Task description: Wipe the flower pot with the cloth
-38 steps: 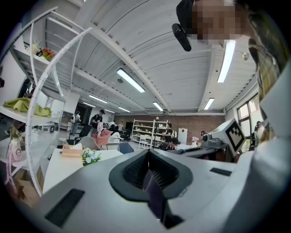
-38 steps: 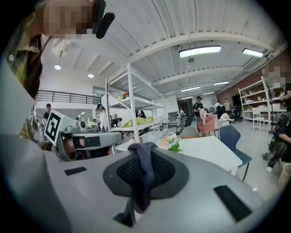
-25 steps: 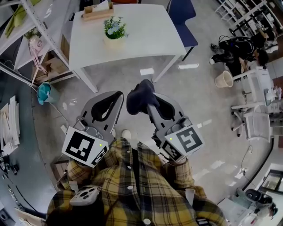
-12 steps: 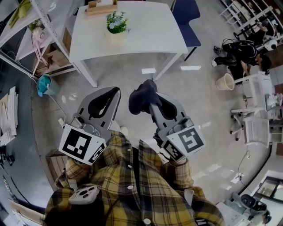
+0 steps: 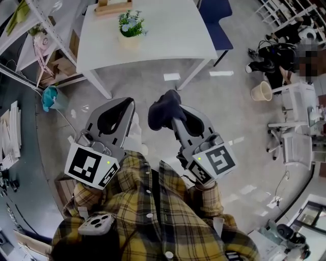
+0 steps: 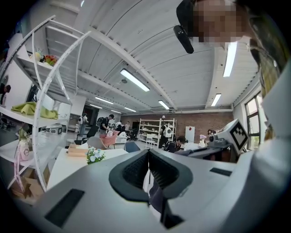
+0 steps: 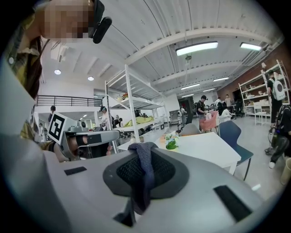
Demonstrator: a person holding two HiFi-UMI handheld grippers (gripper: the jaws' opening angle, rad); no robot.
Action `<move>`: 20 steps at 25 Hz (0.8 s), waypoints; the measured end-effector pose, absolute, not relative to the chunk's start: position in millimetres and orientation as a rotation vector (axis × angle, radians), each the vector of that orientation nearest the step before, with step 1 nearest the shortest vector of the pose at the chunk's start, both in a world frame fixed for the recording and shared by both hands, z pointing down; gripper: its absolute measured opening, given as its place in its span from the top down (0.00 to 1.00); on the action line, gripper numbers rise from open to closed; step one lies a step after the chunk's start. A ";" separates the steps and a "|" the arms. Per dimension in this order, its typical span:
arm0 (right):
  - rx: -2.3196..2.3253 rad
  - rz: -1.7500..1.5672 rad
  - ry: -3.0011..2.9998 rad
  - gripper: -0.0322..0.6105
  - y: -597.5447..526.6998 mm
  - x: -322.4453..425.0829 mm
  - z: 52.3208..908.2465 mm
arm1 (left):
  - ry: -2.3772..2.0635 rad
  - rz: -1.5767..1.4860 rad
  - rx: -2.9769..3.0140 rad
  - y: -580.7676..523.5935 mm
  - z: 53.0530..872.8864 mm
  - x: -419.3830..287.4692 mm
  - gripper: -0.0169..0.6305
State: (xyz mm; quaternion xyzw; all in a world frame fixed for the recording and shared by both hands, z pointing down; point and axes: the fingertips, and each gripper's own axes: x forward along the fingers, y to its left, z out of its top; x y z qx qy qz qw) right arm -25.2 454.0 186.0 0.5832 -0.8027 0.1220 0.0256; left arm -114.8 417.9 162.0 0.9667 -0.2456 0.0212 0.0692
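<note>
A small pale flower pot with green leaves and pale blue flowers stands on the white table, well ahead of both grippers. The same flower pot shows small in the left gripper view and, in the right gripper view, the flower pot shows beyond the jaws. My right gripper is shut on a dark blue cloth, which bunches over its tips; the cloth hangs between the pads. My left gripper is shut with nothing in it, held beside the right one over the floor.
A wooden tray sits at the table's far edge. A blue chair stands to the table's right, white shelving to its left. A teal bucket is on the floor at left, a beige bin at right.
The table and pot have slid slightly up and left in the head view. Both grippers hold the same pose, the cloth still clamped in the right one.
</note>
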 end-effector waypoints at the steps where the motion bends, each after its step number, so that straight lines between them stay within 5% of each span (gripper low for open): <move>1: 1.804 0.379 -2.479 0.93 449.6 -22.9 187.1 | -0.737 0.064 2.911 413.4 162.7 -112.5 0.96; 20: 1.826 0.364 -2.440 0.93 280.0 21.4 175.5 | -0.728 0.046 2.910 244.7 155.2 -74.2 0.96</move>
